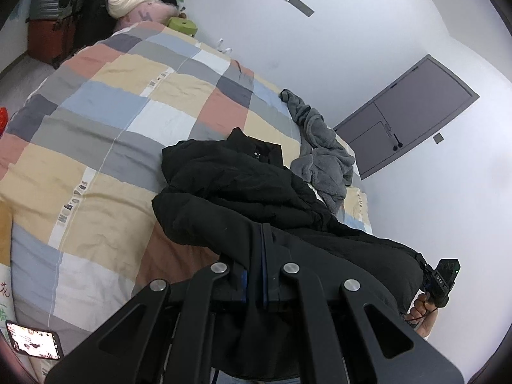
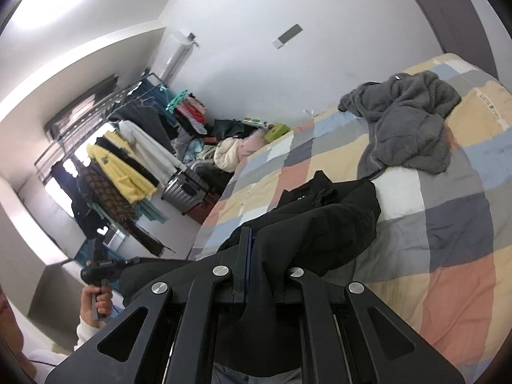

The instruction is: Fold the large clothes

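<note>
A large black padded jacket (image 1: 243,188) lies partly on the patchwork bed, its near edge lifted. My left gripper (image 1: 256,233) is shut on the jacket's near hem. My right gripper (image 2: 248,240) is shut on another part of the same hem; the jacket (image 2: 320,224) drapes from it onto the bed. The right gripper also shows at the right of the left wrist view (image 1: 438,281), and the left gripper at the lower left of the right wrist view (image 2: 105,268). A grey fleece garment (image 1: 323,150) (image 2: 409,121) lies crumpled farther along the bed near the wall.
The bed has a checked quilt (image 1: 112,121) (image 2: 448,224). A phone (image 1: 33,340) lies on its near corner. Suitcases (image 1: 54,19), piled bedding (image 1: 134,0) and a clothes rack (image 2: 121,160) stand past the bed's far end. A grey door (image 1: 409,112) is in the wall.
</note>
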